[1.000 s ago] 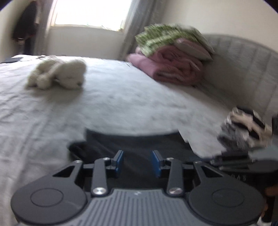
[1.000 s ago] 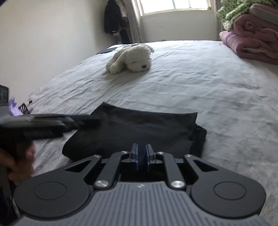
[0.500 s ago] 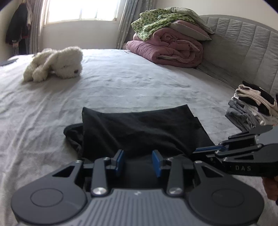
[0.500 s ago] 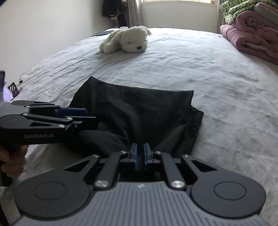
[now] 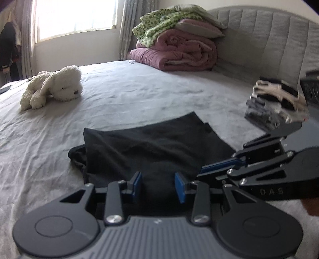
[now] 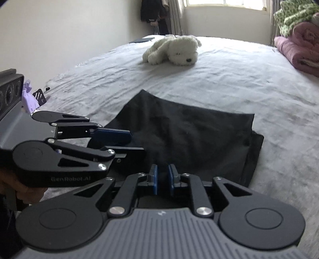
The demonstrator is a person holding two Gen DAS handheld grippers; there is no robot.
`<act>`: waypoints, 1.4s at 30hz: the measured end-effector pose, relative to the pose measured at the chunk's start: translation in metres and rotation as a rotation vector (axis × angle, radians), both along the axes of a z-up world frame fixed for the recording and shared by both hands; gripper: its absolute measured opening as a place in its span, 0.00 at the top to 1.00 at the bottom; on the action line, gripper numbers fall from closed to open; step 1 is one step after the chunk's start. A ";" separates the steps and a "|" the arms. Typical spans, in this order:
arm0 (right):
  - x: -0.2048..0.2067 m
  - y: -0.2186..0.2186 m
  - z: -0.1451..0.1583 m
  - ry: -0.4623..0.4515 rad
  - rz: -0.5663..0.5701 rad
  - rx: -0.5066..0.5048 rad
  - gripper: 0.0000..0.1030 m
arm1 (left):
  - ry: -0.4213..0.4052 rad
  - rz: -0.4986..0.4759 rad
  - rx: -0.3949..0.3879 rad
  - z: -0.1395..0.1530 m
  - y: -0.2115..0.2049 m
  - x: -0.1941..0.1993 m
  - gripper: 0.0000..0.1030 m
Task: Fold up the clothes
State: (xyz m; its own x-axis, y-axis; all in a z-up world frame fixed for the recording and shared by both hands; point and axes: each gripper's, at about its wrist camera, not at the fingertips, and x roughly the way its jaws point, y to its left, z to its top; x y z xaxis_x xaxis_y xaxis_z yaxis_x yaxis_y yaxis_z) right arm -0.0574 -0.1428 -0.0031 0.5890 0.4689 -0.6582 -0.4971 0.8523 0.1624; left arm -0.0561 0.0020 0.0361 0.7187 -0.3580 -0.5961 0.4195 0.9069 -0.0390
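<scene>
The black garment (image 5: 151, 147) lies folded on the bed (image 5: 139, 95), mid-frame, just beyond both tongs. The left tongs (image 5: 158, 186) stand partly open; the right tongs (image 6: 163, 179), narrow, are opening over dark cloth, grip unclear.

A white plush dog (image 5: 53, 87) is laid on the grey bedsheet (image 5: 139, 95), well apart from the padded headboard (image 5: 269, 45). Against that headboard, a rolled pink quilt (image 5: 175, 55) is stacked, and a green patterned blanket (image 5: 163, 25) and a pillow (image 5: 199, 29) are piled on top of it. A bright window (image 5: 75, 16) with curtains (image 5: 125, 29) is seen beyond the headboard's far end, and dark clothing (image 5: 8, 47) is hung further along that wall
</scene>
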 end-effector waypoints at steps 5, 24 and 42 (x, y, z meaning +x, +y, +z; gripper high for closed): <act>0.002 0.003 -0.006 0.003 0.000 -0.033 0.84 | 0.002 0.002 0.029 -0.007 -0.002 -0.001 0.62; 0.007 -0.029 -0.004 0.046 -0.026 -0.057 0.87 | -0.033 -0.019 0.015 -0.010 0.027 -0.014 0.56; 0.006 -0.043 -0.006 0.137 -0.067 -0.055 0.87 | -0.055 -0.051 -0.006 -0.011 0.039 -0.009 0.48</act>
State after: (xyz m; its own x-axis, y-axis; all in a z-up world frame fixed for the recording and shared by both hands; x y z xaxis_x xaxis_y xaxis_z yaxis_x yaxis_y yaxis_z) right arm -0.0519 -0.1857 -0.0095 0.5209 0.3929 -0.7579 -0.4155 0.8922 0.1770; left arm -0.0655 0.0414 0.0256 0.7314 -0.3980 -0.5538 0.4664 0.8844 -0.0196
